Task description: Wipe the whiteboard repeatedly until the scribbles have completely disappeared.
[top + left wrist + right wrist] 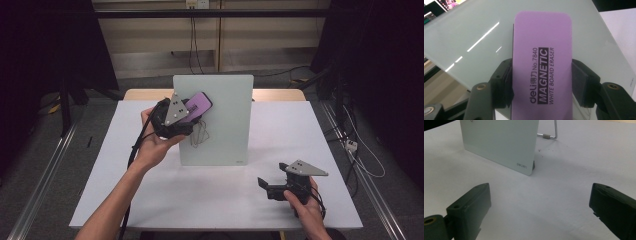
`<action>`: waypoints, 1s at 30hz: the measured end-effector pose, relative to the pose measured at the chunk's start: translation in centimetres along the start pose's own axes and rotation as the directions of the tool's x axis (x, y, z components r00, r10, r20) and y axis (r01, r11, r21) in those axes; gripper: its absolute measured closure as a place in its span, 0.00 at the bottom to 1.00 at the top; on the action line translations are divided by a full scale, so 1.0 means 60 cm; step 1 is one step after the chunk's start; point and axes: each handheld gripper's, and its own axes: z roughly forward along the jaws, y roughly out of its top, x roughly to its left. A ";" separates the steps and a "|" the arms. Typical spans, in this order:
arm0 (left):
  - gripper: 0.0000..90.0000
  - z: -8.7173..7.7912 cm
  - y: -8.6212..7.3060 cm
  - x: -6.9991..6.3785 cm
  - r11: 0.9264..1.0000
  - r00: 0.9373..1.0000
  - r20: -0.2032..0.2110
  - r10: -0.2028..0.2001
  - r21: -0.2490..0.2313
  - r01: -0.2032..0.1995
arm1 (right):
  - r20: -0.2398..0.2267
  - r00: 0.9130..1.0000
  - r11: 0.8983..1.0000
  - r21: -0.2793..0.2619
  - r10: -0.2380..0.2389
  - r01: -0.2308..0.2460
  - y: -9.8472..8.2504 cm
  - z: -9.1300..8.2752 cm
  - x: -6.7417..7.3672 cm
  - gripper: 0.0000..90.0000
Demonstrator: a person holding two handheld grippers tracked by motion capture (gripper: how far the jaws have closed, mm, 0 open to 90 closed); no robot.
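Pressing purple eraser (542,67) on glass board (225,125) | left fingers (541,82) clamped | right fingers (539,212) wide, empty

Open white desk (210,200) lies before the upright pale-green glass board (225,130), which blocks passage across the middle.

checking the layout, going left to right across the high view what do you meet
left gripper clamped on the purple rectangular whiteboard eraser → upright pale glass whiteboard with black scribbles → right gripper, jaws open, low on the white table
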 end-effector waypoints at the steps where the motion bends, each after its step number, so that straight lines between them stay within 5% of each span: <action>1: 0.45 0.001 -0.001 -0.002 1.000 1.000 0.005 0.005 0.005 -0.005 | 0.000 1.000 1.000 0.000 0.000 0.000 0.000 0.000 0.000 0.04; 22: 0.45 0.022 -0.018 -0.049 0.993 0.995 0.062 0.080 0.086 -0.085 | 0.000 1.000 1.000 0.006 -0.008 0.008 0.000 0.000 0.002 0.04; 30: 0.45 0.015 -0.010 -0.028 0.997 0.997 0.076 0.022 0.074 -0.028 | 0.000 1.000 1.000 0.003 -0.011 0.011 0.000 0.000 0.001 0.04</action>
